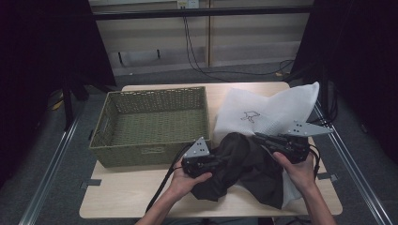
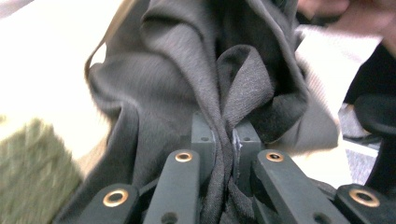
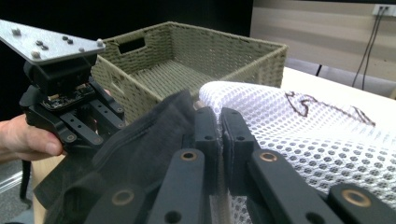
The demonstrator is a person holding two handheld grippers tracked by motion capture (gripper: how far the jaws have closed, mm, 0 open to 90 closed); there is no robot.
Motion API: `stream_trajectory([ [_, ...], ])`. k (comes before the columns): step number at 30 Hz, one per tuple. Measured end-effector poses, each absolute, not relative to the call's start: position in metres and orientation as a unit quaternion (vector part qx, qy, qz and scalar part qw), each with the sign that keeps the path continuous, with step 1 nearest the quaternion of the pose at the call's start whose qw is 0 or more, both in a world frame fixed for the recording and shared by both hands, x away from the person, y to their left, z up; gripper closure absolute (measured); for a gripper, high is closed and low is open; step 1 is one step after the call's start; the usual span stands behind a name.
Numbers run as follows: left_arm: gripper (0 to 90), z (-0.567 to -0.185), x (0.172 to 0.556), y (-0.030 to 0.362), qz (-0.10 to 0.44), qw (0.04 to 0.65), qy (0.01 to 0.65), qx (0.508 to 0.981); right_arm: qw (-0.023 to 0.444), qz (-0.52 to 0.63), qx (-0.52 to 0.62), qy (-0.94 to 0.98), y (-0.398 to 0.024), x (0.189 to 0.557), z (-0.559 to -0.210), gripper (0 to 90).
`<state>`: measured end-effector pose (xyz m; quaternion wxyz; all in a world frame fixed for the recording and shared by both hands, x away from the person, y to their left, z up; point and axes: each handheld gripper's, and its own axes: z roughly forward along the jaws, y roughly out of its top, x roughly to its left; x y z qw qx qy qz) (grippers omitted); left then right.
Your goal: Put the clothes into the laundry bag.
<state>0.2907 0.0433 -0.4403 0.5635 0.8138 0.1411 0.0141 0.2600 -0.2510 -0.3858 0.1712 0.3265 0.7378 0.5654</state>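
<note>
Between both tools (image 1: 224,161), dark cloth (image 1: 244,164)

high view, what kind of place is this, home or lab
Most likely a lab or recording set-up, not a home: black curtains flank a small table, metal floor rails run beside it, and cables hang down the bare back wall.

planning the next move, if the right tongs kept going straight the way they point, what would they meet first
Probably the white mesh cloth just ahead of the right tongs, shut on the dark cloth; farther along, the basket, though depth is unclear.
</note>
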Motion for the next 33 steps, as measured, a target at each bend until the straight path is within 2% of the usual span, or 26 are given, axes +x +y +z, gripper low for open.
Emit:
stream_trajectory([
  [9, 84.1, -0.402, 0.296, 0.007, 0.009, 0.588, 0.127, 0.799, 0.167, 0.588, 0.3, 0.732, -0.238, 0.261, -0.363, 87.4],
  [13, 84.0, -0.414, 0.302, -0.008, 0.015, 0.586, 0.15, 0.797, 0.159, 0.597, 0.286, 0.733, -0.235, 0.255, -0.36, 87.4],
  [14, 84.0, -0.426, 0.305, -0.015, 0.032, 0.571, 0.164, 0.804, 0.152, 0.603, 0.285, 0.729, -0.235, 0.251, -0.36, 87.5],
  [17, 83.9, -0.436, 0.307, -0.018, 0.026, 0.568, 0.182, 0.802, 0.15, 0.604, 0.286, 0.728, -0.235, 0.246, -0.363, 87.5],
  [24, 81.1, -0.459, 0.311, -0.019, 0.029, 0.549, 0.188, 0.814, 0.133, 0.596, 0.307, 0.73, -0.248, 0.234, -0.392, 87.5],
  [26, 78.5, -0.463, 0.312, -0.016, 0.024, 0.549, 0.194, 0.813, 0.129, 0.589, 0.316, 0.733, -0.252, 0.233, -0.398, 87.5],
  [27, 72.5, -0.465, 0.312, -0.016, 0.018, 0.552, 0.195, 0.811, 0.124, 0.586, 0.321, 0.734, -0.256, 0.232, -0.405, 87.5],
  [29, 69.6, -0.465, 0.312, -0.014, 0.02, 0.546, 0.183, 0.817, 0.125, 0.579, 0.326, 0.736, -0.257, 0.231, -0.408, 87.4],
  [30, 62.4, -0.465, 0.312, -0.013, 0.018, 0.548, 0.179, 0.817, 0.122, 0.571, 0.333, 0.74, -0.259, 0.23, -0.415, 87.4],
  [31, 62.4, -0.465, 0.311, -0.011, 0.02, 0.545, 0.176, 0.82, 0.122, 0.571, 0.333, 0.74, -0.259, 0.23, -0.415, 87.4],
  [33, 56.4, -0.463, 0.308, -0.007, 0.021, 0.543, 0.176, 0.821, 0.125, 0.561, 0.341, 0.744, -0.262, 0.23, -0.421, 87.4],
])
